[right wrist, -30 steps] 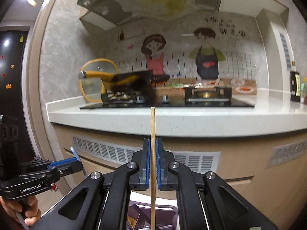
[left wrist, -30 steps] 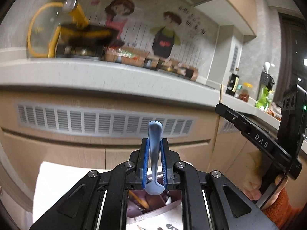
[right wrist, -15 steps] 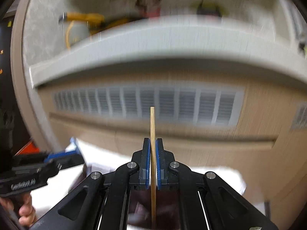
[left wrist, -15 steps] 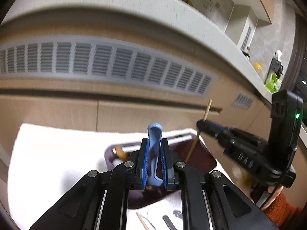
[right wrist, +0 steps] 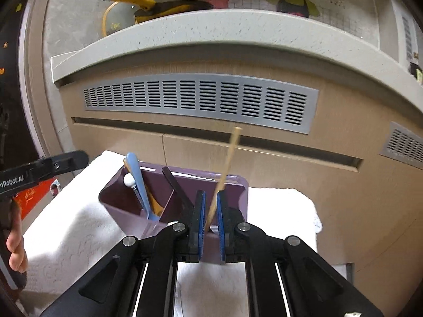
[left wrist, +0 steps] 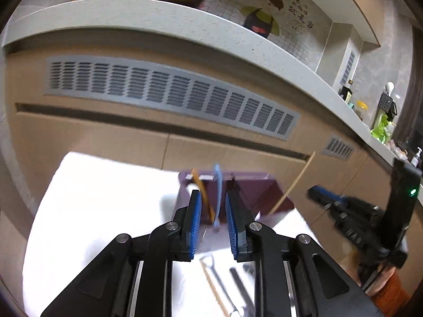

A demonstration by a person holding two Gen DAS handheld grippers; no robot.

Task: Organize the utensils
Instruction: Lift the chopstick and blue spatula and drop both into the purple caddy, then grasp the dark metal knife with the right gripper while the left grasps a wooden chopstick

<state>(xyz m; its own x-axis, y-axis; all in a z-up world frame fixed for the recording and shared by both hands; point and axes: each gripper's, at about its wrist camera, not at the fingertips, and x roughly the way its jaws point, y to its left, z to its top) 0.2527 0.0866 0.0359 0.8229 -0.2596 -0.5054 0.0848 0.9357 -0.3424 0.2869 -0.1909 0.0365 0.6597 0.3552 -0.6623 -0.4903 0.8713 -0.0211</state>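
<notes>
A purple utensil holder point(right wrist: 124, 211) stands on a white towel point(right wrist: 79, 232). My left gripper point(left wrist: 212, 195) hovers over the holder point(left wrist: 264, 189), and its jaws are opening. The blue spoon point(left wrist: 217, 192) stands free between the pads, down in the left compartment beside a wooden handle point(left wrist: 203, 198). The jaws of my right gripper point(right wrist: 210, 195) are opening too. A wooden chopstick point(right wrist: 224, 171) leans rightward in the gap, its lower end in the right compartment. The blue spoon point(right wrist: 137, 179) and a black utensil point(right wrist: 177, 185) also show in the right wrist view.
Several loose utensils, among them a chopstick point(left wrist: 211, 282) and a metal handle point(left wrist: 239, 285), lie on the towel point(left wrist: 105, 198) in front of the holder. A cabinet front with a vent grille point(right wrist: 201, 97) rises close behind it, under a counter edge. A person's hand point(right wrist: 15, 248) holds the left gripper.
Both grippers dropped from counter height to the holder. The left jaws spread and let go of the blue spoon. The right jaws parted, and the chopstick tipped over to the right.
</notes>
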